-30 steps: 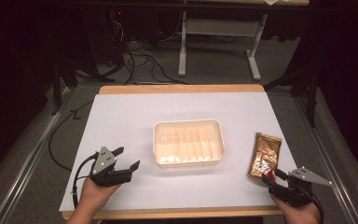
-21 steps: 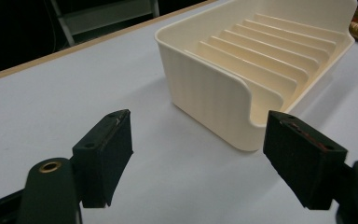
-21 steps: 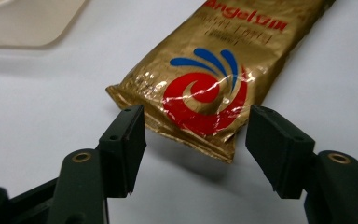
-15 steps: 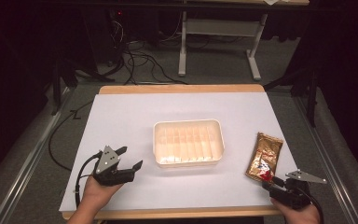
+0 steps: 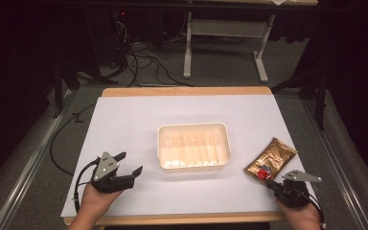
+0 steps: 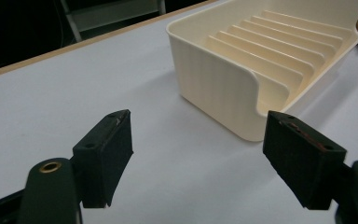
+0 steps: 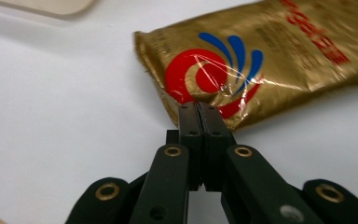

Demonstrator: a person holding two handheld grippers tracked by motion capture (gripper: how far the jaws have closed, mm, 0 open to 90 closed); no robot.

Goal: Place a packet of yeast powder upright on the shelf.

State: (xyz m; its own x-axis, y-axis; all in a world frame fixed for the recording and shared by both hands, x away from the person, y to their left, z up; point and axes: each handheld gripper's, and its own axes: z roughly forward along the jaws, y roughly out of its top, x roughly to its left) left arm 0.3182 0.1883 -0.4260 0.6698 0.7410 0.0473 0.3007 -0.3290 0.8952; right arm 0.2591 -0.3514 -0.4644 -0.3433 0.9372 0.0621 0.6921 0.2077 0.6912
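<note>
A gold snack packet point(image 5: 273, 155) with a red and blue logo lies slanted on the white table top, right of centre. My right gripper point(image 5: 270, 182) is at its near end, jaws pressed together on the packet's point(image 7: 270, 60) lower edge in the right gripper view point(image 7: 198, 108). A cream ribbed tray point(image 5: 194, 126) sits in the middle of the table with nothing in it. My left gripper point(image 5: 131, 162) rests near the front left, open, its jaws wide apart. In the left gripper view point(image 6: 200, 140) it faces the tray's near corner point(image 6: 214, 79) with nothing between the jaws.
The white sheet point(image 5: 139, 120) covers a wooden table whose edge point(image 5: 187, 91) shows at the back. Cables point(image 5: 143, 62) and a desk frame point(image 5: 220, 28) stand on the dark floor beyond. A black cable point(image 5: 60, 143) hangs off the table's left side.
The right gripper has shifted left and slightly back, and the packet's near end has swung left with it, so the packet now lies slanted. The left gripper has barely moved.
</note>
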